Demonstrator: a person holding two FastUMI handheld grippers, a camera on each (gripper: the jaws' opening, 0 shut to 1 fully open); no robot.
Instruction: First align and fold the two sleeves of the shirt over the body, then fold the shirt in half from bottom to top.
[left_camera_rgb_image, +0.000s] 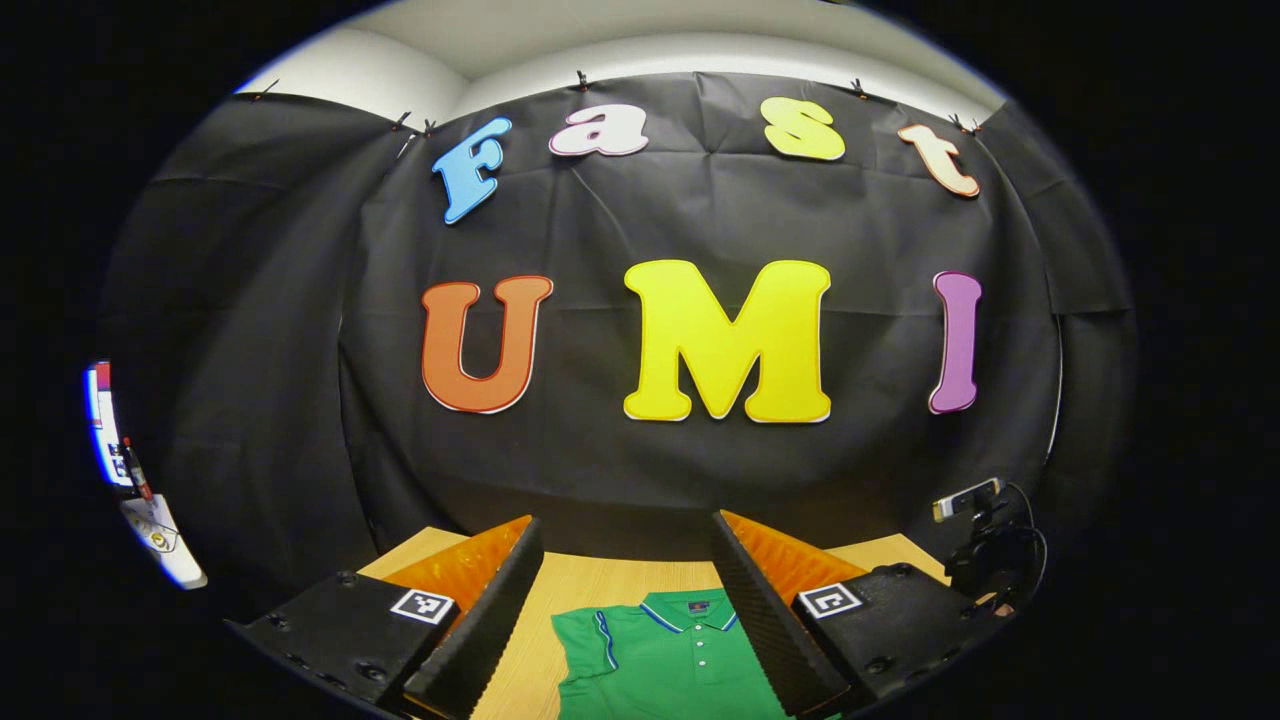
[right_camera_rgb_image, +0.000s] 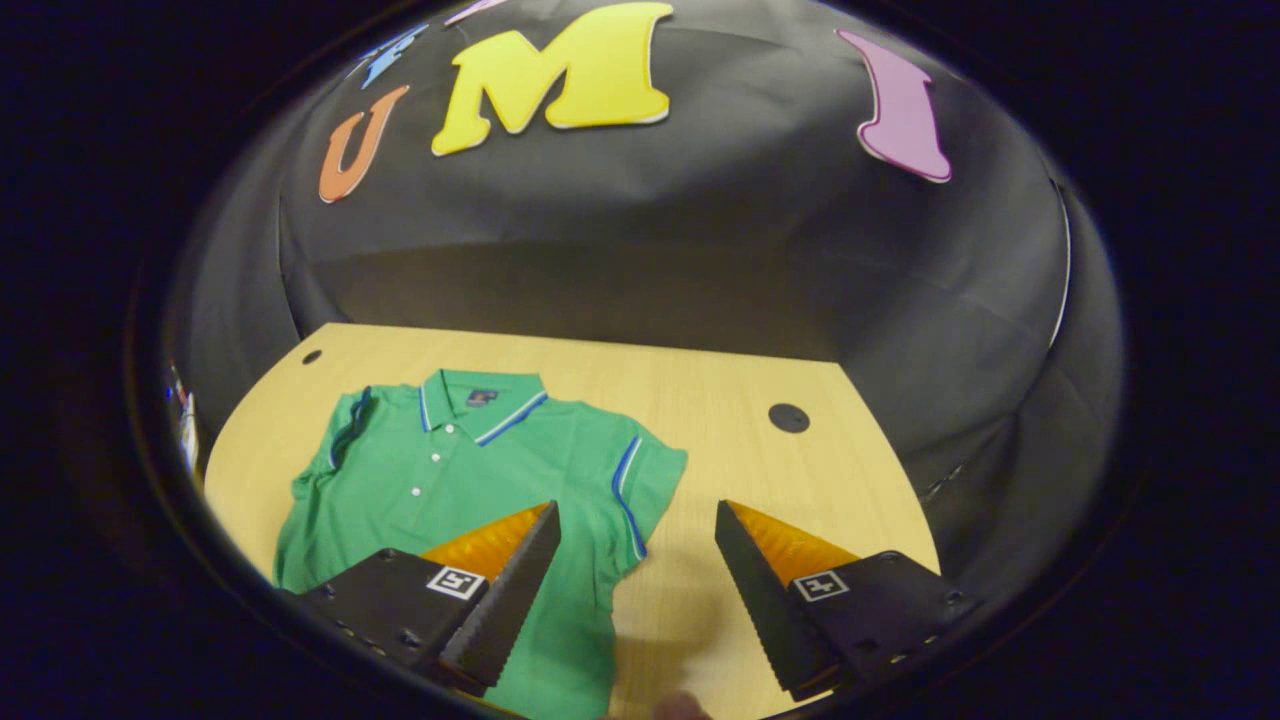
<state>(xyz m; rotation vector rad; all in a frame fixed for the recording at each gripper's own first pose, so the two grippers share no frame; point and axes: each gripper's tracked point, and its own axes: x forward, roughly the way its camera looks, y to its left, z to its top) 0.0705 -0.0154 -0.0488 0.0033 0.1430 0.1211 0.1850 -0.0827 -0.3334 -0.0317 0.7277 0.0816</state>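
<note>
Left gripper (left_camera_rgb_image: 625, 600): hovering wide open, gripping nothing, above the green polo shirt (left_camera_rgb_image: 665, 660) lying flat on the wooden table (left_camera_rgb_image: 600, 575).
Right gripper (right_camera_rgb_image: 635, 590): spreading wide, empty; shirt sleeve (right_camera_rgb_image: 640, 480) lying just ahead-left between its fingers.

The left gripper (left_camera_rgb_image: 628, 560) is held above the table (left_camera_rgb_image: 600, 585) with its fingers (left_camera_rgb_image: 480, 640) spread apart and nothing between them. A green polo shirt (left_camera_rgb_image: 665, 660) is laid flat below, collar towards the wall. A small camera on a stand (left_camera_rgb_image: 975, 530) is seen at the right.
</note>
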